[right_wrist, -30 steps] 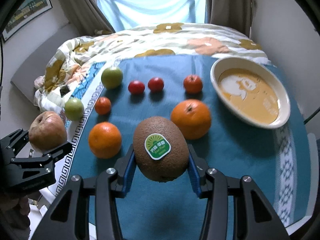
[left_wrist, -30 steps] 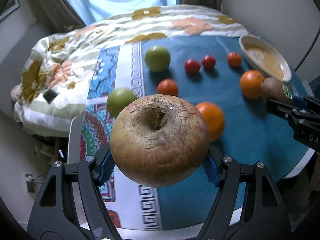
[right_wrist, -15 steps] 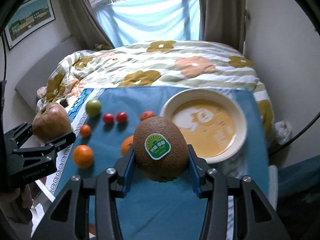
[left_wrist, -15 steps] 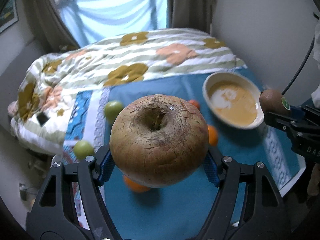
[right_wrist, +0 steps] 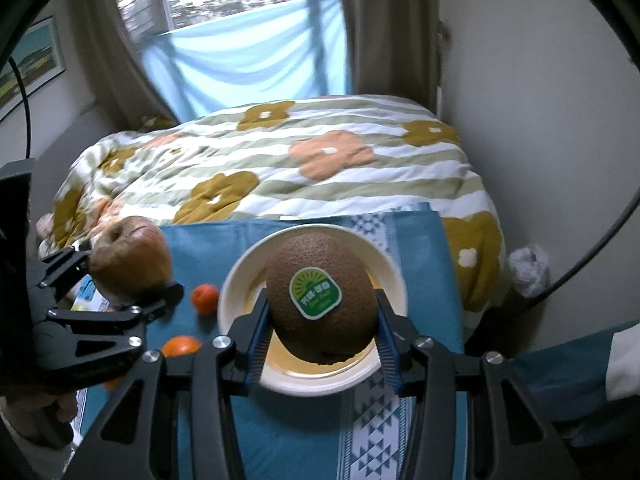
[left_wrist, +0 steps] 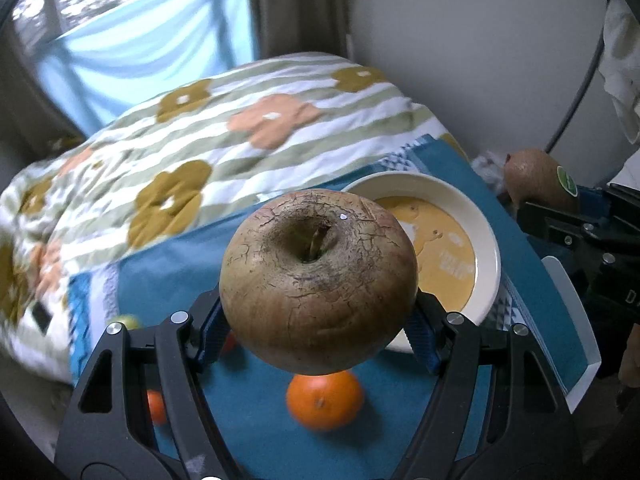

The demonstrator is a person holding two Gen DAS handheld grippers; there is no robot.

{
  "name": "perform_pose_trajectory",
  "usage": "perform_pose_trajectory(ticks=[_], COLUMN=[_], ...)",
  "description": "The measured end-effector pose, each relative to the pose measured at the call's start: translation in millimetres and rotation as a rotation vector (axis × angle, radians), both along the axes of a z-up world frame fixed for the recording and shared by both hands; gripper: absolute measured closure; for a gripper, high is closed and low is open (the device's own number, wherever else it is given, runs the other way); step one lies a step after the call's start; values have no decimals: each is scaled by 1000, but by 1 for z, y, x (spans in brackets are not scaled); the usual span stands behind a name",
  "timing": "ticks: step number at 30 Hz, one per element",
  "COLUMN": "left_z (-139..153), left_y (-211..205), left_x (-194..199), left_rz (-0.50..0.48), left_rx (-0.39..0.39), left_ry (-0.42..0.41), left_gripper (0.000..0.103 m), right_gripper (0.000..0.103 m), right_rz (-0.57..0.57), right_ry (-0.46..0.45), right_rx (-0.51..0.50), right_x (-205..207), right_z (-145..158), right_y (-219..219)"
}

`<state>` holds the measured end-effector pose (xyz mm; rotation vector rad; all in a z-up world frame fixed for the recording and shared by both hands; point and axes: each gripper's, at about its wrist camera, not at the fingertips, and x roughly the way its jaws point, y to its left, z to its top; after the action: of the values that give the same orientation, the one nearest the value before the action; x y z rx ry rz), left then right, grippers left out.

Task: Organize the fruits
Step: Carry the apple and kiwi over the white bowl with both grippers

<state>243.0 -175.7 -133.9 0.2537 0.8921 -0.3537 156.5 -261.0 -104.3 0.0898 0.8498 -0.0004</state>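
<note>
My left gripper (left_wrist: 316, 330) is shut on a brown, cracked apple (left_wrist: 318, 284), held in the air over the blue tablecloth (left_wrist: 260, 432). In the right wrist view that apple (right_wrist: 130, 258) hangs at the left, beside the bowl. My right gripper (right_wrist: 322, 320) is shut on a brown kiwi (right_wrist: 322, 308) with a green sticker, above the cream bowl (right_wrist: 236, 292). The left wrist view shows the bowl (left_wrist: 486, 264), orange inside, just right of the apple, and the kiwi (left_wrist: 538, 182) at the far right.
An orange (left_wrist: 324, 400) lies on the cloth below the apple, a smaller one (left_wrist: 156, 406) behind the left finger. Two oranges (right_wrist: 205, 298) (right_wrist: 180, 346) lie left of the bowl. A flowered quilt (right_wrist: 280, 168) covers the bed behind. A wall stands at the right.
Both grippers have travelled right across the table with their fruits. The bowl has come under the kiwi and next to the apple. The row of small fruits has slid out of view to the left.
</note>
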Motion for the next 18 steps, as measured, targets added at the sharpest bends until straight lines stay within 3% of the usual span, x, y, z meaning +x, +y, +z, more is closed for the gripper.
perform_pose_trajectory(ticks=[9,18], left_z=[-31,-57], left_y=[-49,-75], left_x=[51,73], left_rz=[-143,-233], left_rx=[41,78], left_ry=[43,73], left_gripper=[25,25], right_gripper=[59,59], right_rz=[-119,-192], right_ry=[50,86], right_rx=[29,49], right_x=[27,37], right_z=[-20,-36], right_y=[-26,-44])
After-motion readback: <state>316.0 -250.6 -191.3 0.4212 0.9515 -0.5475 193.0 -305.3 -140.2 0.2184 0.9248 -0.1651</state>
